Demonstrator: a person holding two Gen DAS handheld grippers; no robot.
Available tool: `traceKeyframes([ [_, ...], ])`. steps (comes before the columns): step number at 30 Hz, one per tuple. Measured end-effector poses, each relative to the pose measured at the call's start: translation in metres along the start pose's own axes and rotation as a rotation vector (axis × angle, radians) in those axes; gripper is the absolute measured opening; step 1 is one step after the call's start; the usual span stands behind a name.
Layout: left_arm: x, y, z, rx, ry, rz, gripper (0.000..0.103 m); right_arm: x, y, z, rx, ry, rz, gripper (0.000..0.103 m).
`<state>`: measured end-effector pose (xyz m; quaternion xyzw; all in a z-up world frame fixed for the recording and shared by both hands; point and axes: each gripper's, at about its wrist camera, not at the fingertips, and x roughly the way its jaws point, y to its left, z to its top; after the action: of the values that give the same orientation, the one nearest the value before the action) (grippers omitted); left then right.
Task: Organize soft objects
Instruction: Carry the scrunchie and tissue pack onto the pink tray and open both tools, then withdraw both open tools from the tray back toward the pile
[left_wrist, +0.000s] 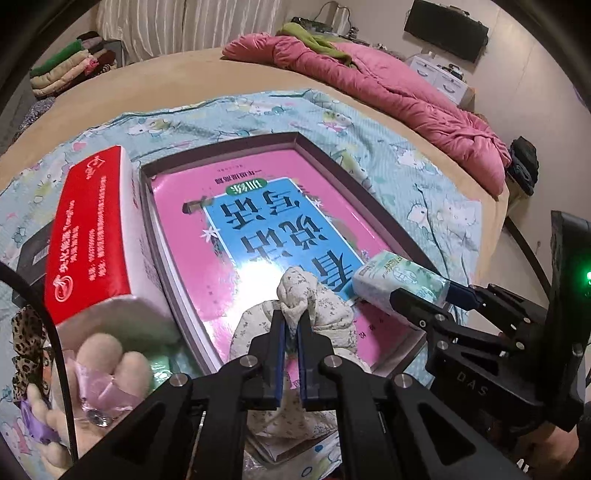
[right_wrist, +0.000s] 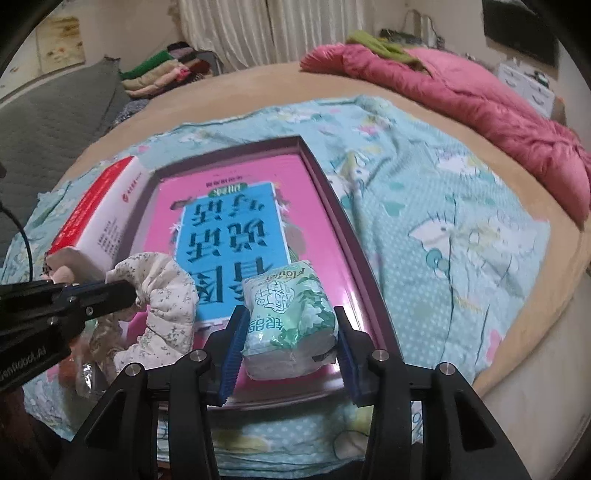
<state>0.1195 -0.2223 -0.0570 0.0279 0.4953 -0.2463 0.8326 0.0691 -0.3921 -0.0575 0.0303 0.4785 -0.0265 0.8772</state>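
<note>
Both wrist cameras look steeply down along their fingers, close over the bed (left_wrist: 229, 74); both share the shallow box (left_wrist: 314, 147) holding a pink book (right_wrist: 258, 206).

On the bed before you, a book (left_wrist: 258, 236) lies in a shallow tray (left_wrist: 332, 162), tissue box (left_wrist: 96, 236) at its left, scrunchie (left_wrist: 295, 314) and tissue pack (right_wrist: 291, 317) resting on the book's near end.

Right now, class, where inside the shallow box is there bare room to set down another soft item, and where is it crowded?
Free: the far half of the box, over the book, up to its far rim. Crowded: the near end, where the left gripper pinches the floral cloth and the tissue pack sits between the right gripper pads. The red carton borders the left rim.
</note>
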Motion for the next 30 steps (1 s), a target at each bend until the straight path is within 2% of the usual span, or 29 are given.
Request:
traceKeyframes([
  [7,0.001,0.0,0.0,-0.012,0.013,-0.006,0.011,0.002,0.001,-0.001,-0.008,0.009,-0.007,0.05],
  [15,-0.008,0.006,0.004,-0.038,-0.015,-0.025,0.039,-0.001,0.004,0.0,-0.016,-0.001,-0.021,0.059],
  [17,-0.017,0.007,0.005,-0.039,-0.036,-0.024,0.048,-0.005,0.006,0.002,-0.019,-0.022,-0.021,0.06],
  [21,-0.04,0.008,0.005,-0.038,-0.086,-0.012,0.054,-0.021,0.015,0.007,-0.036,-0.086,-0.013,0.07],
  [26,-0.069,0.013,0.005,-0.051,-0.136,0.043,0.065,-0.05,0.032,0.019,-0.046,-0.179,0.013,0.074],
  [30,-0.087,0.02,0.002,-0.066,-0.154,0.083,0.069,-0.072,0.043,0.028,-0.042,-0.23,0.05,0.074],
])
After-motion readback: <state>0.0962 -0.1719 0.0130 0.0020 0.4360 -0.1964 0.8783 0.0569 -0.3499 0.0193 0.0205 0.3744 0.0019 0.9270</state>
